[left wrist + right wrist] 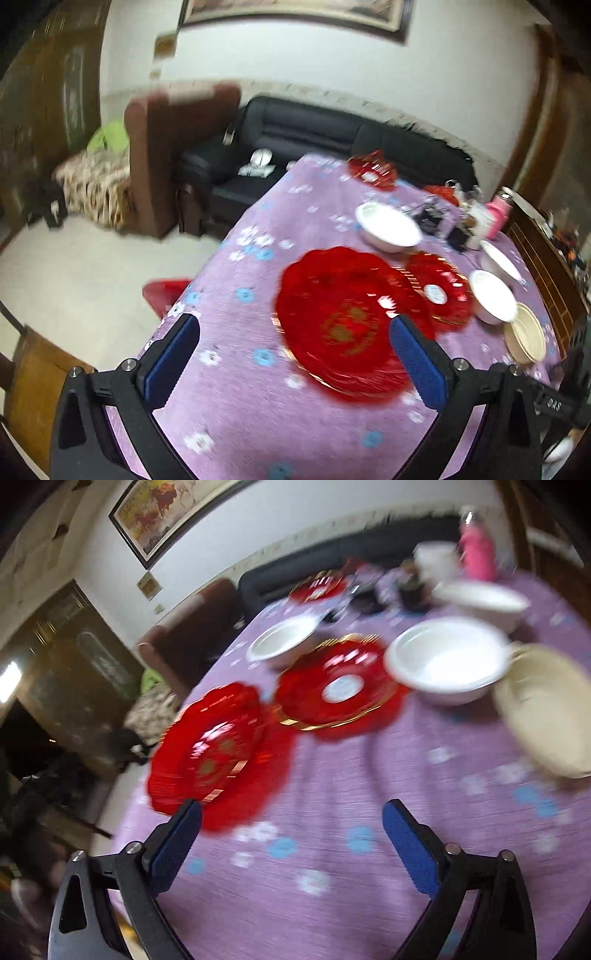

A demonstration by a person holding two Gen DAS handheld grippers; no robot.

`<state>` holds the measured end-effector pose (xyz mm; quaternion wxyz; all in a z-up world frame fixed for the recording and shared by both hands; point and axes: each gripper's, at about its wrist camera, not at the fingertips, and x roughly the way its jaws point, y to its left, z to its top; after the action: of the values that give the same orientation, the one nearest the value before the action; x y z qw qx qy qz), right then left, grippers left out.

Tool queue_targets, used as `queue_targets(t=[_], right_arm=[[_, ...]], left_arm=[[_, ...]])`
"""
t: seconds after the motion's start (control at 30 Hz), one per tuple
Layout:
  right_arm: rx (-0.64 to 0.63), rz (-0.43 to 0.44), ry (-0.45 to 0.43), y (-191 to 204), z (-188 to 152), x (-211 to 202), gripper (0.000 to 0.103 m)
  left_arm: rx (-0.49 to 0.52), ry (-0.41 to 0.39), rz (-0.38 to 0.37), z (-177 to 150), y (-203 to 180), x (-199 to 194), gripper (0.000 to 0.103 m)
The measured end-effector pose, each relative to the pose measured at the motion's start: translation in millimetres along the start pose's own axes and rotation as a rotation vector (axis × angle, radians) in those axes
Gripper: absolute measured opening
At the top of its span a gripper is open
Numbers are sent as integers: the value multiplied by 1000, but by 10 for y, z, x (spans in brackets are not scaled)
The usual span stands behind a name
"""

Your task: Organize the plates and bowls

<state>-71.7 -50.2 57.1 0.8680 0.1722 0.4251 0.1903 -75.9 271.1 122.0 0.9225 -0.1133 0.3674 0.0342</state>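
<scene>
- A large red plate [347, 325] with gold markings at its centre is seen lying flat on the purple flowered tablecloth [236, 413], just ahead of the left gripper [295, 358] and partly behind its right-hand blue pad.
- The same plate [212, 755] is found ahead and to the left of the right gripper [291, 840], just beyond its left pad.
- The left gripper is held spread wide with nothing between its pads; the right gripper is likewise spread and empty, above bare cloth.
- A second red plate [338, 686] with a gold rim and a white centre patch is placed just behind the first, apparently touching or slightly overlapping it, though motion blur leaves this uncertain.
- Three white bowls are set further out: one [447, 661] just right of the second red plate, one [282, 638] behind it, one [484, 598] furthest back. All appear empty.
- A cream dish [546, 709] is seen tilted at the right gripper's far right, against the nearest white bowl.
- A third red plate [373, 170] lies near the table's far edge.
- A pink bottle [476, 550] and dark clutter are stood at the far right.
- A black sofa [310, 136] is seen beyond the table.
</scene>
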Motion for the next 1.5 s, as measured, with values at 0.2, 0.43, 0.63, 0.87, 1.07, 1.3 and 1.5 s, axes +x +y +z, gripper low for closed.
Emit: queue_targets(t=[0.2,0.43,0.63,0.87,1.07,1.3,1.5], right_arm=[[26,22,77,269,131,557,82],[47,-39,132,318,328,1013,65],[25,-64,159,387,357,1243,30],[-79,-104,127,586,326,1207,20],[-207,-90,97,917,160,1067,20],[-198,-34,137,997,-75,1060,20],[-252,-86,112,1071,-233,1036,20]], left_arm=[[-126,168,-64,71,278,704,103],[-121,283,-69,50,127,1361,103],[-61,305,-73,11,-37,1466,63],[-81,270,-29,40,138,1284,30],[-92,187,10,-24,299,836,30],[-106,160,41,-204,433,607,30],[-77,174,97,-302,381,727,30]])
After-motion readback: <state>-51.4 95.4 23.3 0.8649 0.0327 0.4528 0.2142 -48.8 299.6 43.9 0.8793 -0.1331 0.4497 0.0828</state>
